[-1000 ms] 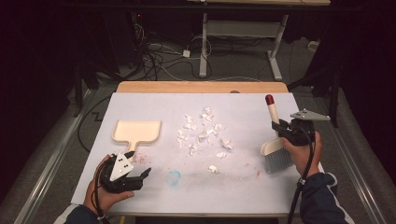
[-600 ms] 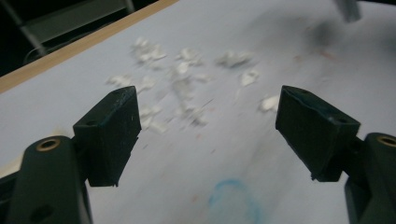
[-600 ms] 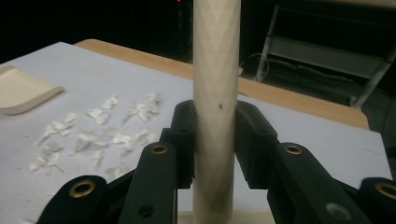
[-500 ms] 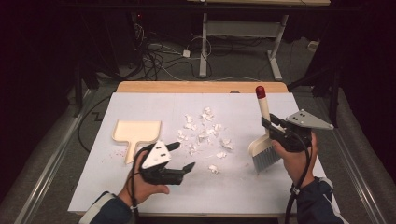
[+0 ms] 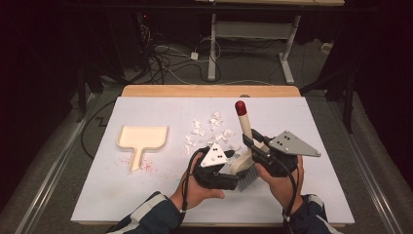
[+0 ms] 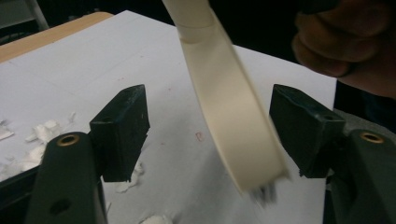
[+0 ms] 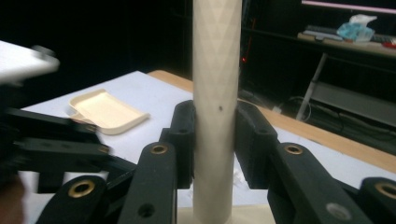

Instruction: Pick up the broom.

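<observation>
You brought your left gripper (image 5: pixel 233 171) across from the dustpan (image 5: pixel 143 138) to the brush (image 5: pixel 245 146). Its jaws were closing around the brush head, not yet touching. Your right gripper (image 5: pixel 253 142) pinched the handle, above the table (image 5: pixel 97 195), near the paper bits (image 5: pixel 209 129).

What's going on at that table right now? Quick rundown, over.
Right gripper clamped on brush handle. Left gripper closing in, jaws around brush head, not gripping yet. Paper scraps unswept; dustpan off to the left. Nothing in the way.
</observation>
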### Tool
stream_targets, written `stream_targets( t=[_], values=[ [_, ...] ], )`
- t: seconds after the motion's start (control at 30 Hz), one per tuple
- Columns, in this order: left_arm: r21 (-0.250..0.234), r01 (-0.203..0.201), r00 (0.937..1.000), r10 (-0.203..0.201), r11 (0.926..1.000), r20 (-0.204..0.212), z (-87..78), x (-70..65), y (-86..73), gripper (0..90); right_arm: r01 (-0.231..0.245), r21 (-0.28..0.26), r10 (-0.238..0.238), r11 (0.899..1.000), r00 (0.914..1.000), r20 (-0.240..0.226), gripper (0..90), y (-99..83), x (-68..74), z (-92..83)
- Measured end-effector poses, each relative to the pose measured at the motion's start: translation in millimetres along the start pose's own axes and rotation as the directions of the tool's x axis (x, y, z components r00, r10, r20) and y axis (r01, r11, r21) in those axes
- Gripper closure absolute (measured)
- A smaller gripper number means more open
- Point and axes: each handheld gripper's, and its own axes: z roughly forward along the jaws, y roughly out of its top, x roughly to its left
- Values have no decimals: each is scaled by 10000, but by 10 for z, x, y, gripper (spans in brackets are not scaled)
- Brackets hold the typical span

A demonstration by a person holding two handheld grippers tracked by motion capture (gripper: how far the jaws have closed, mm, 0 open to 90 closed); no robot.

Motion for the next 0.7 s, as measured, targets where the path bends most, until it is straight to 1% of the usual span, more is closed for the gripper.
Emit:
stream_targets(
  t=[0.03,0.07,0.1,0.13,0.17,0.2,0.23,0.27,0.33,0.37,0.43,0.5,0.53,0.57,0.6,0.63,0.67,0.7],
  values=[
    [63,1,10000,-1,10000,-94,33,22,-6,308,37,-75,-38,10000,10000,-26,712,3,36,-10],
    [63,1,10000,-1,10000,-94,33,22,-6,335,125,-100,-126,9999,9999,-92,712,5,73,-14],
    [-41,84,10000,-84,10000,-5,34,40,-14,335,125,-100,-126,9999,9999,-92,712,5,73,-14],
    [-155,188,9998,-187,9997,79,31,56,-23,375,197,-127,-200,9997,9996,-190,712,7,108,-14],
    [-180,241,9996,-238,9995,178,24,73,-31,451,291,-146,-295,9995,9991,-297,711,3,161,-17],
    [-191,195,9994,-189,9996,294,14,85,-39,496,274,-136,-279,9995,9990,-361,711,2,185,-18],
    [-238,121,9995,-114,9996,284,0,88,-46,536,366,-163,-373,9992,9984,-415,710,2,199,-16],
    [-224,93,9995,-86,9997,314,-12,95,-47,572,329,-159,-336,9993,9984,-446,710,3,214,-19],
    [-80,85,9999,-84,9999,143,-26,107,-45,628,386,-153,-395,9991,9970,-660,707,12,211,-20],
    [-73,185,9998,-184,9998,109,-54,132,-45,637,406,-209,-421,9990,9962,-759,708,16,200,-26],
    [-28,177,9998,-177,9998,59,-67,143,-40,650,340,-198,-357,9992,9950,-928,707,27,183,-40],
    [107,-16,10000,15,9999,61,-102,159,-22,653,315,-254,-340,9992,9938,-1058,706,35,166,-53],
    [208,-208,9998,207,9996,60,-128,158,-6,654,358,-293,-389,9989,9927,-1143,705,38,164,-57],
    [208,-208,9998,207,9996,60,-128,158,-6,654,358,-293,-389,9989,9927,-1143,705,38,164,-57],
    [249,-275,9995,272,9993,132,-140,165,-2,654,352,-270,-382,9990,9920,-1203,703,45,167,-64],
    [336,-449,9988,441,9984,231,-161,173,8,655,413,-306,-451,9987,9896,-1365,693,57,156,-76],
    [336,-449,9988,441,9984,231,-161,173,8,655,413,-306,-451,9987,9896,-1365,693,57,156,-76],
    [412,-548,9983,540,9976,222,-170,169,14,655,491,-262,-525,9984,9870,-1516,649,70,131,-86]
  ],
)
